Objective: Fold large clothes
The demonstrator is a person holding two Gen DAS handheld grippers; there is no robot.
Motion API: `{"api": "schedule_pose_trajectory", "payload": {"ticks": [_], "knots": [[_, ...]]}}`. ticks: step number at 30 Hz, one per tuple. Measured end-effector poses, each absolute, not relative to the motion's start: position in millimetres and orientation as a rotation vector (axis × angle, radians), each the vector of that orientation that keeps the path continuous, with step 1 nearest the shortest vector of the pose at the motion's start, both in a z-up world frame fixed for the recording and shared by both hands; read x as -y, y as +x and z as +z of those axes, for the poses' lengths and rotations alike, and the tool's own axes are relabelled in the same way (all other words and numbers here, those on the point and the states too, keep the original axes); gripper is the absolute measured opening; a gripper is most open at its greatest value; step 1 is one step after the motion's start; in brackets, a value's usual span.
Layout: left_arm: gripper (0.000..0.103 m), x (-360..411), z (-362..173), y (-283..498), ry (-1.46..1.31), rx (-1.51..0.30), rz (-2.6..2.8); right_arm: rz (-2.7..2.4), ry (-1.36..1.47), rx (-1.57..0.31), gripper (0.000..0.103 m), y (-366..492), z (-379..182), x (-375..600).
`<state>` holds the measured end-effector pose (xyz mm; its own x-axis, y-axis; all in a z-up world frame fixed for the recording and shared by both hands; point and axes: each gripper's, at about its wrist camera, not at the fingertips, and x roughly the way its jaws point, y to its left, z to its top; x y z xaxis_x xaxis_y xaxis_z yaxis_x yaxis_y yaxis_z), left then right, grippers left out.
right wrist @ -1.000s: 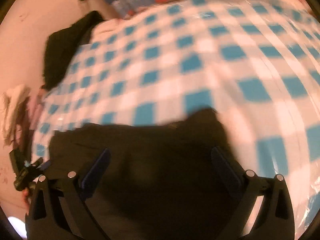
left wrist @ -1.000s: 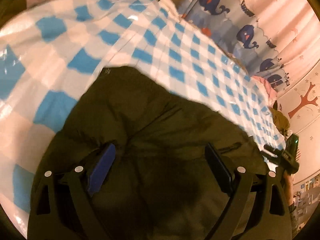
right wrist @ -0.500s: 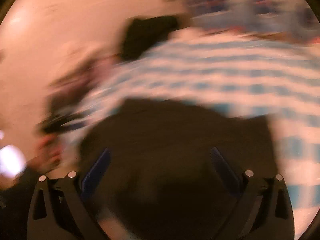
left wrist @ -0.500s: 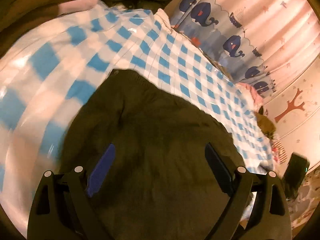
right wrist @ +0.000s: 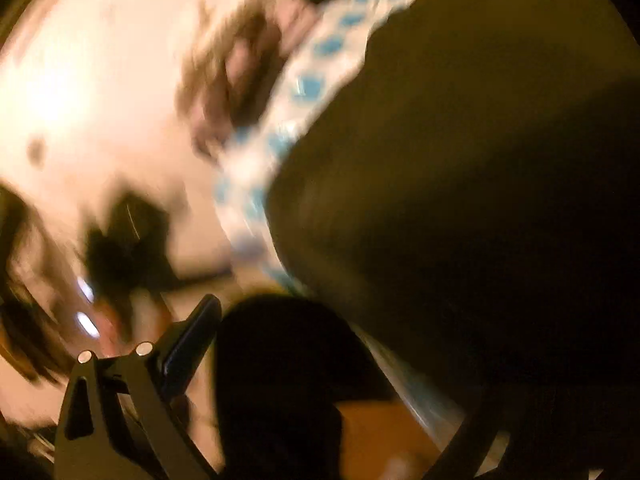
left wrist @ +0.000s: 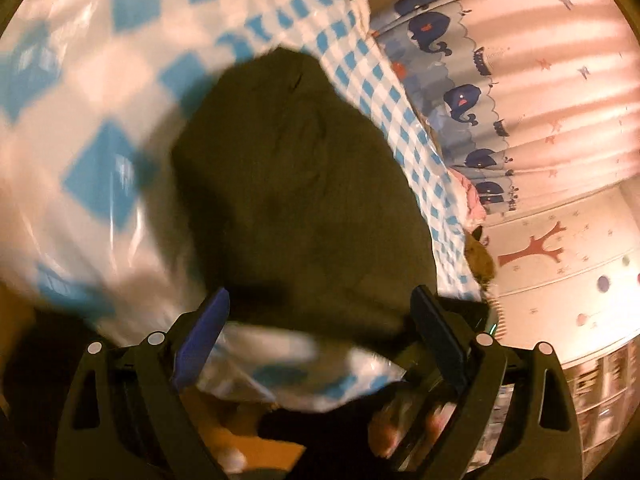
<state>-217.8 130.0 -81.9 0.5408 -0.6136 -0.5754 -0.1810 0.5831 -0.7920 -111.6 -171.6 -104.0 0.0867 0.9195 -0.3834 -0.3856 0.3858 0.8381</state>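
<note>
Left gripper (left wrist: 320, 332) has pulled back off the dark garment (left wrist: 304, 168) toward 6 o'clock — fingers apart, empty; right gripper (right wrist: 320, 344) swinging away, blurred, spread unclear — fold likely released.

Black gripper (left wrist: 318, 334) frames — blue pads (left wrist: 200, 338)
</note>
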Motion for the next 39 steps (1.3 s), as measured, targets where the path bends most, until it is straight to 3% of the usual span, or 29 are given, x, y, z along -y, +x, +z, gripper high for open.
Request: {"api": "schedule_pose_trajectory", "payload": {"ticks": [10,16,19,25,30,39], "knots": [[0.088,-94,-103,-201,-1.046,-1.02,-0.344,1.099,0.759,-0.95,0.096,-101,-69,186],[0.088,-79,-123,-166,-1.175,-0.968,-0.313,1.123,0.745,-0.988,0.096,-113,-76,194],[0.088,-76,-132,-152,-1.2,-0.968,-0.232,1.134,0.614,-0.993,0.096,-140,-59,208],[0.081,-71,-109,-153,-1.123,-0.85,-0.231,0.694,0.231,-0.745,0.096,-132,14,281],[0.081,-76,-141,-164,-1.22,-0.892,-0.212,0.402,0.106,-0.995,0.096,-61,-62,314],[0.09,-85,-157,-155,-1.345,-0.86,-0.229,0.412,0.007,-0.992,0.097,-64,-82,307]]}}
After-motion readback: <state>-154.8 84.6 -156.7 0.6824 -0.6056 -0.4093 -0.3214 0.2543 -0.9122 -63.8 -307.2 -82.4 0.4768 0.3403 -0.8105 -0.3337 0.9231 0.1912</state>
